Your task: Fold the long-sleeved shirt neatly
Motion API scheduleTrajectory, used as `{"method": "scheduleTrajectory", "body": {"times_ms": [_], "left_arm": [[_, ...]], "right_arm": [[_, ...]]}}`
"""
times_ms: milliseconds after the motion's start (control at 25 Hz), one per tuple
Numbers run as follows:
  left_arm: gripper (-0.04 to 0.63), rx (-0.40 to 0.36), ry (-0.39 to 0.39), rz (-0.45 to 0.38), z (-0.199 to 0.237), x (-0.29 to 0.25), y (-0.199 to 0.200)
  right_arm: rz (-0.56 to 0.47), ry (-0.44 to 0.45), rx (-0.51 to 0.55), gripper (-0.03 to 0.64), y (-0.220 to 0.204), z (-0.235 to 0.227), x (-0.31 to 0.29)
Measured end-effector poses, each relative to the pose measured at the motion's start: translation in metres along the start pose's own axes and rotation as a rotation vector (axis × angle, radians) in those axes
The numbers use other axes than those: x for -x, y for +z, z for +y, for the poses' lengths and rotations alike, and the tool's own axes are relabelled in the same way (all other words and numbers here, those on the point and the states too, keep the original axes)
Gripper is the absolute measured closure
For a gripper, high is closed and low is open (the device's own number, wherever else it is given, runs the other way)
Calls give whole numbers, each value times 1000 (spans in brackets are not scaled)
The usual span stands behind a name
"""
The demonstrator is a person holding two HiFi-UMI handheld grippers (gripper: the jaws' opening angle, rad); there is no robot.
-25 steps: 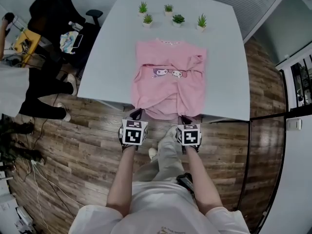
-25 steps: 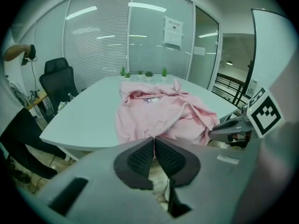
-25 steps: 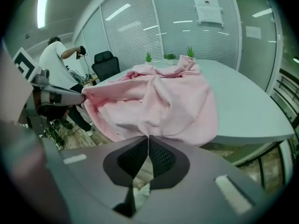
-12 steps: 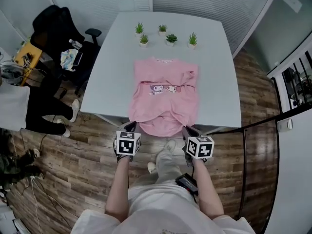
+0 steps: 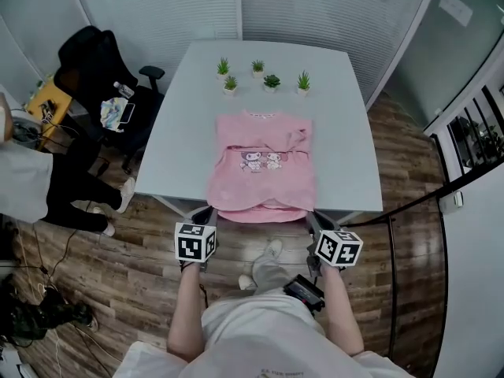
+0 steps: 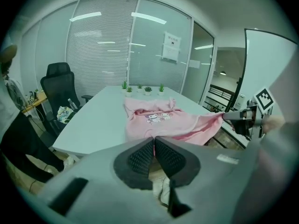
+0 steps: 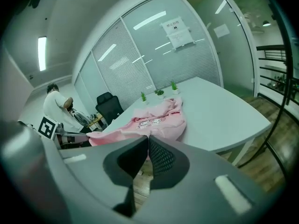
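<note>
1. Your left gripper has its jaws closed on the near hem of the pink long-sleeved shirt. The left gripper view shows a thin edge of pink cloth nipped between the ribbed pads. The head view is too small to show that.
2. Your right gripper is clamped the same way on the hem's other corner. In the right gripper view the cloth runs straight into the closed pads.
3. Each gripper view catches the other tool. The left gripper view shows the right gripper at its right edge, with the hem drawn taut to it. The right gripper view shows the left gripper at its left edge, with its marker cube above.
4. Only the head view gives the whole layout. The shirt lies in the centre of the frame on the white table, collar at the far end. A cartoon print is on the chest and bunched folds lie across it. The near hem is lifted off the table's near edge and stretched between your two grippers.
5. Four small potted plants stand in a loose row just beyond the collar, apart from the shirt.
6. A black office chair sits at the head view's upper left, beside the table.
7. The gripper views add a paper notice on the glass wall. The right gripper view also shows a person in a white top at its left.
</note>
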State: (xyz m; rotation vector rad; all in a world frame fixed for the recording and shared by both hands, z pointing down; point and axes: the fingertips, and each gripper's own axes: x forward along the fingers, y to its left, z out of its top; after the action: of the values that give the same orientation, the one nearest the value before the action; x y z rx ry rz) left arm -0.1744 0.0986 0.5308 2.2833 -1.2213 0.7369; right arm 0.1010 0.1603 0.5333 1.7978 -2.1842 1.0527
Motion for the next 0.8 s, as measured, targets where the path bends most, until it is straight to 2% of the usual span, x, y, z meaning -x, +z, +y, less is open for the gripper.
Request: {"method": "scheduleTrajectory", "body": {"times_ms": [480, 800], "left_arm": [[578, -14, 3, -60, -1, 40, 22], [577, -20, -1, -86, -3, 49, 32]], "right_arm": [[-29, -5, -73, 598, 14, 5, 47], [-82, 3, -50, 598, 37, 16, 52]]}}
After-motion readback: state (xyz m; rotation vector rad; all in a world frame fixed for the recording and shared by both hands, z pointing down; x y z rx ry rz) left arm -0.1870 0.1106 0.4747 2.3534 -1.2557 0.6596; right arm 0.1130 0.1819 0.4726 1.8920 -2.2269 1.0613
